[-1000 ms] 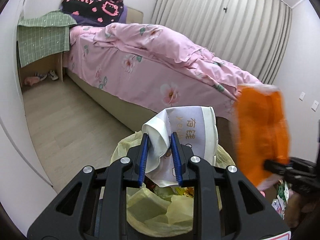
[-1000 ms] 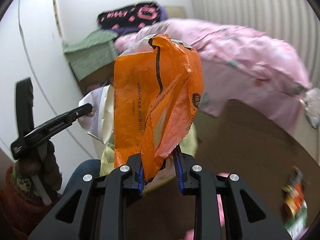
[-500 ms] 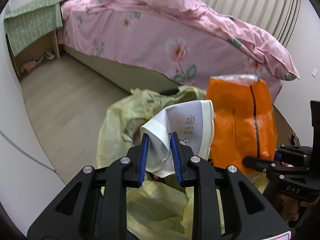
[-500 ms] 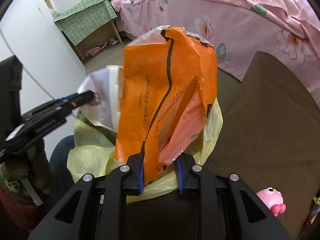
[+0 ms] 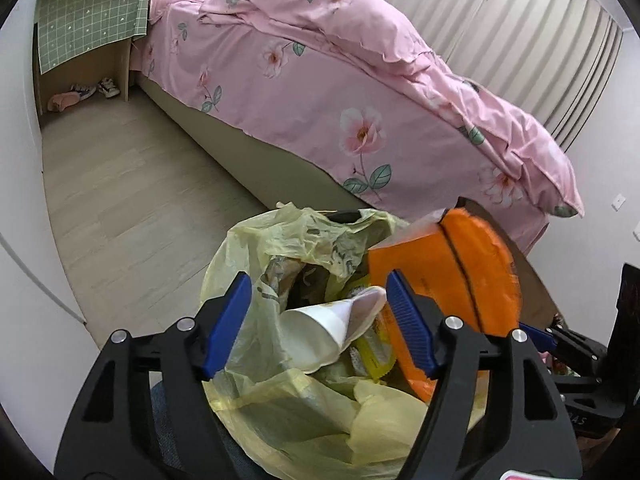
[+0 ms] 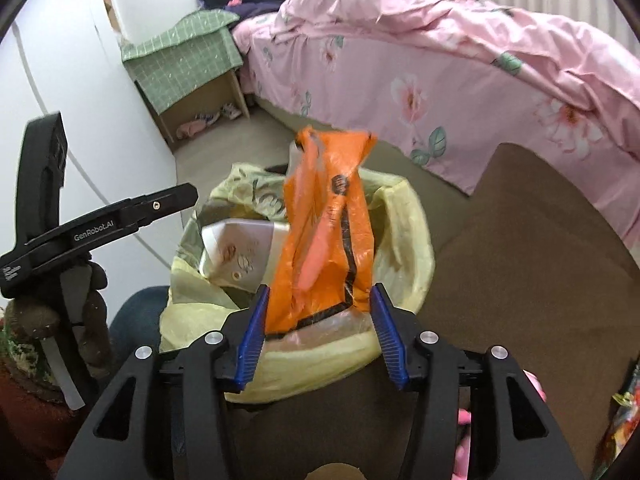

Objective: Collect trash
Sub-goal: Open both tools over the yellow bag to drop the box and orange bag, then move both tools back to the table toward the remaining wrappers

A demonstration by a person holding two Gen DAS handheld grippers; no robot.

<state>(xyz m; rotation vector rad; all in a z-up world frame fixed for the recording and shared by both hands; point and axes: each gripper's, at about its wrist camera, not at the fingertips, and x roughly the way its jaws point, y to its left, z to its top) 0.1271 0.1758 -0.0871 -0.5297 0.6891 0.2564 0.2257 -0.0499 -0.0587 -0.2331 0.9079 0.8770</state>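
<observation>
**Drop step: both pieces of trash over the lined bin**

Left wrist view: the left hand-held gripper (image 5: pixel 318 320) stands with jaws spread wide, nothing between them. Directly beyond it a white paper cup (image 5: pixel 320 332) lies on its side inside the yellow bin liner (image 5: pixel 280 240), on top of other rubbish. To the right, an orange plastic bag (image 5: pixel 448 276) hangs over the bin's right rim. A bed with a pink floral duvet (image 5: pixel 340 92) fills the far side.

Right wrist view: the right hand-held gripper (image 6: pixel 320 332) also has its jaws parted; the orange plastic bag (image 6: pixel 326 236) stands between them, blurred, apparently unclamped, over the liner's near edge. The left hand-held gripper shows at the left.

Judgement: release stage for both items. The cup is in; the bag may catch on the rim. The next move calls for confirming the bag falls inside, nudging it if needed, then going for the wrappers on the floor at far right (image 6: pixel 626 412).
</observation>
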